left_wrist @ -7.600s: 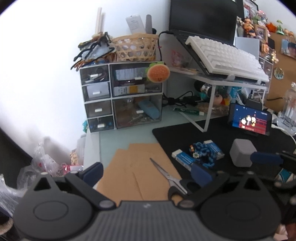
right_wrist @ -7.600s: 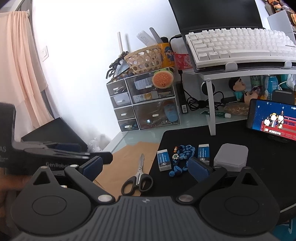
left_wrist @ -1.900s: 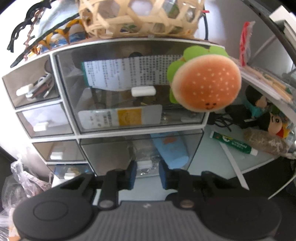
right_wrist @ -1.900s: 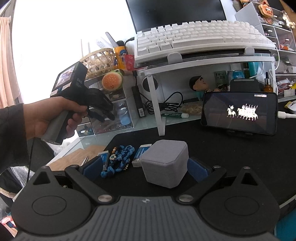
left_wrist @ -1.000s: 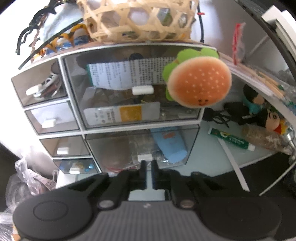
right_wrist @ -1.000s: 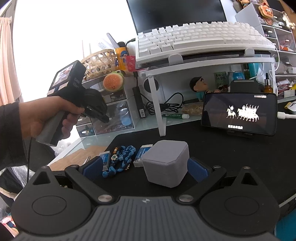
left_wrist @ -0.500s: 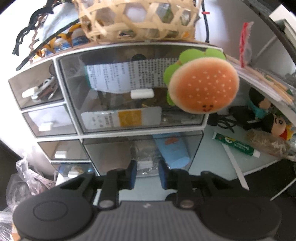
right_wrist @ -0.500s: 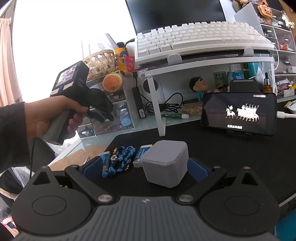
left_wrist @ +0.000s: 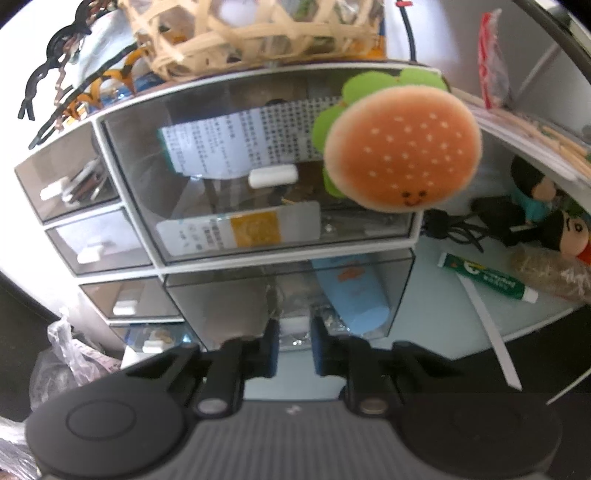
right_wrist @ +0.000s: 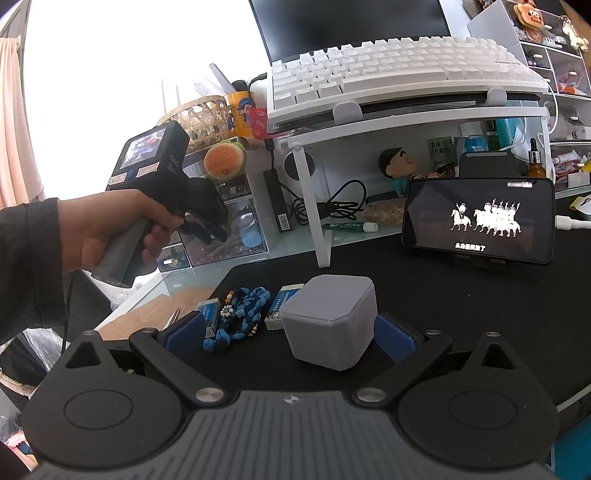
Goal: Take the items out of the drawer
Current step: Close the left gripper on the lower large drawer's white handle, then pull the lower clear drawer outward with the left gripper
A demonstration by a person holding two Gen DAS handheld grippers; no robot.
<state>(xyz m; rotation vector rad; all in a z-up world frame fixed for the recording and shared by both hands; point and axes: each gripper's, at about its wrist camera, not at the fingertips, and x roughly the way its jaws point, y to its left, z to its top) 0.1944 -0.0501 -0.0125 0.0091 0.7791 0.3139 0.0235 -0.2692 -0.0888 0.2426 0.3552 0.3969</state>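
A clear plastic drawer unit (left_wrist: 236,243) fills the left wrist view. Its lower large drawer (left_wrist: 288,295) holds a light blue tube (left_wrist: 351,291) and has a white handle (left_wrist: 293,325). My left gripper (left_wrist: 293,347) has its blue fingers close on either side of that handle. In the right wrist view the left gripper (right_wrist: 207,230) is at the drawer front. My right gripper (right_wrist: 291,334) is open low over the black mat, with a grey box (right_wrist: 330,325) between its fingers, untouched.
A burger plush (left_wrist: 400,155) hangs on the upper drawer. A wicker basket (left_wrist: 255,33) sits on top. A green tube (left_wrist: 487,277) lies at right. On the mat are blue beads (right_wrist: 240,314), erasers (right_wrist: 282,302) and a phone (right_wrist: 480,221).
My left gripper closed in front of the lower drawer one second ago, then opened slightly and moved in around its handle. The drawer front looks slightly further out. My right gripper has stayed still.
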